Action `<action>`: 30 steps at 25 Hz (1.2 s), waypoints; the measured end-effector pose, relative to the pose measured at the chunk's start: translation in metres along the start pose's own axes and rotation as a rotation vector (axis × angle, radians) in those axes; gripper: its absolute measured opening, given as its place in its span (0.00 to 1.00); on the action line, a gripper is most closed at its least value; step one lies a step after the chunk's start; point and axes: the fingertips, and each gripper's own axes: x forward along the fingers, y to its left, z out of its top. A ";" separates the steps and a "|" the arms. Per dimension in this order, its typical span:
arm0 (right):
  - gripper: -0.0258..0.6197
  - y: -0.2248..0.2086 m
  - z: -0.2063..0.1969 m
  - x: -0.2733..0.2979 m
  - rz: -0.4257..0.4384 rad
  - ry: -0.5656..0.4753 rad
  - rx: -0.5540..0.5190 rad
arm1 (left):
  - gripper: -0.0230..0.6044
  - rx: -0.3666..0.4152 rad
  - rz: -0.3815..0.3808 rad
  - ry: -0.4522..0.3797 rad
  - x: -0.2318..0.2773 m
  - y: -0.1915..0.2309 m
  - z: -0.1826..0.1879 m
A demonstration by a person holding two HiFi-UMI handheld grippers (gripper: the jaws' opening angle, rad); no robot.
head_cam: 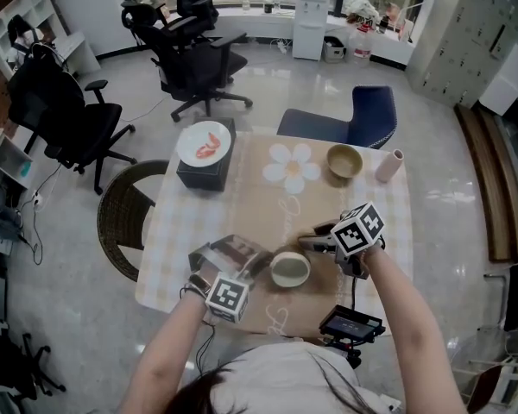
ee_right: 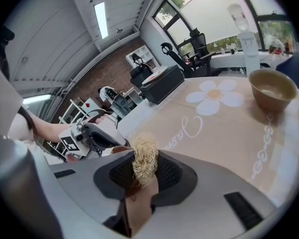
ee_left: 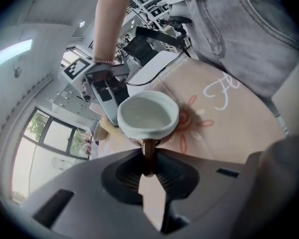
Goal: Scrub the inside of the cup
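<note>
Near the table's (head_cam: 168, 231) front edge, at 6 o'clock from the cloth's daisy (head_cam: 292, 167): pale cup (head_cam: 290, 269), mouth turned up, pale inside in sight. On the cloth or just above it; cannot tell which.

At the cup's 9 o'clock, left gripper (head_cam: 261, 264), clamped on the cup's brown handle. Seen along its own jaws, same gripper (ee_left: 148, 158) with the handle (ee_left: 148, 156) pinched upright between the pads and the cup (ee_left: 148, 115) right beyond them, its mouth toward the camera.

At the cup's 2 o'clock, just beside the rim, right gripper (head_cam: 315, 244). In its own view, right gripper (ee_right: 142, 176) closed on a straw-coloured scrubber (ee_right: 145, 160), the tuft standing out past the jaws. Contact between tuft and cup not discernible.

Farther out, at 1 o'clock from the cup, well apart: tan bowl (head_cam: 344, 160), with a pink tumbler (head_cam: 389, 166) at its 3 o'clock. At 10 o'clock from the cup: white plate (head_cam: 205, 145) on a black box (head_cam: 203, 176).
</note>
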 end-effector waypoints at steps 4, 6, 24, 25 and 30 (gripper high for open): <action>0.18 0.007 0.010 0.011 -0.004 0.058 -0.069 | 0.12 0.025 0.005 0.014 0.003 0.000 -0.001; 0.18 0.010 0.014 0.017 -0.006 0.087 -0.095 | 0.12 0.040 0.010 0.022 0.002 0.002 -0.001; 0.18 0.043 0.039 0.048 0.085 0.085 -0.083 | 0.12 0.114 0.009 0.056 0.001 0.008 0.004; 0.18 0.043 0.042 0.046 0.068 0.056 -0.087 | 0.12 0.109 0.008 0.058 0.001 0.008 0.003; 0.18 0.034 0.057 0.021 -0.023 -0.132 -0.032 | 0.12 0.052 0.007 0.061 0.003 0.005 -0.002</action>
